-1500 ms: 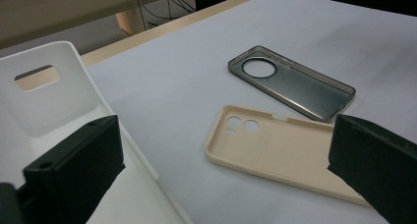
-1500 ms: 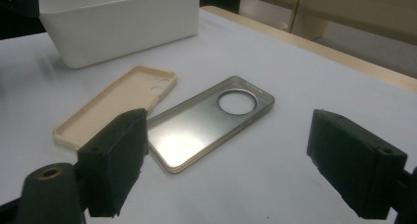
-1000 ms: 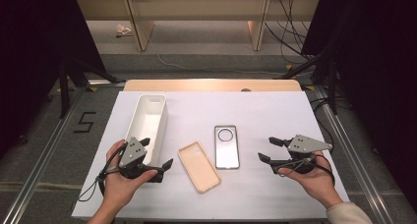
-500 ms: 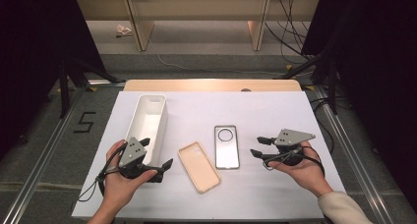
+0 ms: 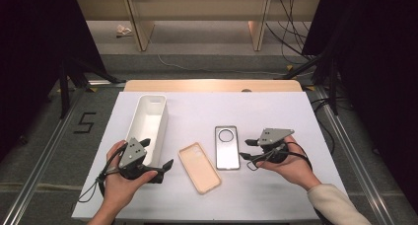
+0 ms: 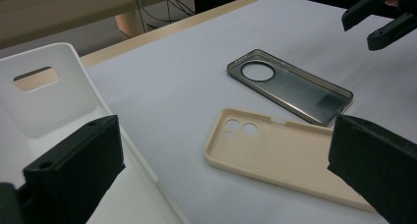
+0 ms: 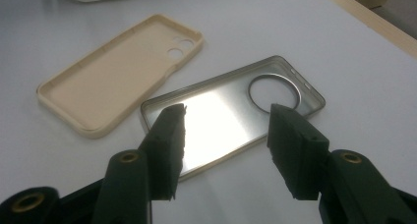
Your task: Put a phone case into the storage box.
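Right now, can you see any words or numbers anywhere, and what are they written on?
"5" – a dark number marked on the grey floor left of the table.
The clear phone case, the beige phone case and the white bin show no writing.
The scrap on the floor far back is too small to read.

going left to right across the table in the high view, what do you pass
left gripper → white bin → beige phone case → clear phone case → right gripper
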The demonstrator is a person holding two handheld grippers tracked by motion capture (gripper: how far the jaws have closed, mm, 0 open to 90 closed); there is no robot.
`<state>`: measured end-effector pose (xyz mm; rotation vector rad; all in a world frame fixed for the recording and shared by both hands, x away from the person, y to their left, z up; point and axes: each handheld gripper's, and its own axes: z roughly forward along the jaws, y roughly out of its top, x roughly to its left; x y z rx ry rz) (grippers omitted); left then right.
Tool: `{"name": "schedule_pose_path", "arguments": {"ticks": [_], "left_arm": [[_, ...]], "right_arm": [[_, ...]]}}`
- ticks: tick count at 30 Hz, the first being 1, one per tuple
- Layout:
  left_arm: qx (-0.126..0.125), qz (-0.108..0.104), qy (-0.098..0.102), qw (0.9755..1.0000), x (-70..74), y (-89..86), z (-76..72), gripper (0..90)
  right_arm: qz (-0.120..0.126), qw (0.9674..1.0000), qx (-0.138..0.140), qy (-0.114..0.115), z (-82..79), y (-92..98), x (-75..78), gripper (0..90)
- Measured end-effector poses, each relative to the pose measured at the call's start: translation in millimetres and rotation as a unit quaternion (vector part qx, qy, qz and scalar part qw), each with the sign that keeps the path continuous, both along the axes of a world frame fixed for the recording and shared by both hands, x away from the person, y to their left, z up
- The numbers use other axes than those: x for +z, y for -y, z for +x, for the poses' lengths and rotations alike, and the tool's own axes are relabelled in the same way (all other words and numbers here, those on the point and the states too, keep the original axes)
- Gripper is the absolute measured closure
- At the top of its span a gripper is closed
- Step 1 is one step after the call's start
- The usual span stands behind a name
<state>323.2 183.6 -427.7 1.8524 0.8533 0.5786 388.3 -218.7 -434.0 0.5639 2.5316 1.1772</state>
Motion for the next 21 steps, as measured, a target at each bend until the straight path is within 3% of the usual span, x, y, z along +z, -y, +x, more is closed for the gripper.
{"name": "schedule_pose_path", "arguments": {"ticks": [6,11,12,14,17,21], "left_arm": [[0.0,-0.001,0.0,1.0,0.1,0.2,-0.2,0.0],[0.0,-0.002,0.001,1.0,0.2,-0.1,-0.1,0.0],[-0.001,-0.001,0.001,1.0,0.2,-0.2,0.0,0.0],[-0.001,-0.001,0.001,1.0,0.1,-0.1,0.0,0.0],[-0.002,-0.001,0.002,1.0,0.3,-0.2,0.0,0.0],[-0.002,-0.002,0.001,1.0,0.1,-0.1,0.0,0.0]], "right_arm": [[-0.032,0.9991,0.025,-0.007,5.5,-16.4,-3.7,46.9],[-0.081,0.9947,0.06,-0.016,8.7,-31.0,-7.2,43.0],[-0.081,0.9947,0.06,-0.016,8.7,-31.0,-7.2,43.0],[-0.117,0.9899,0.078,-0.019,9.9,-38.8,-8.4,40.7],[-0.145,0.985,0.089,-0.029,10.2,-45.3,-9.7,40.7],[-0.189,0.9757,0.107,-0.029,10.5,-53.0,-11.0,40.4]]}}
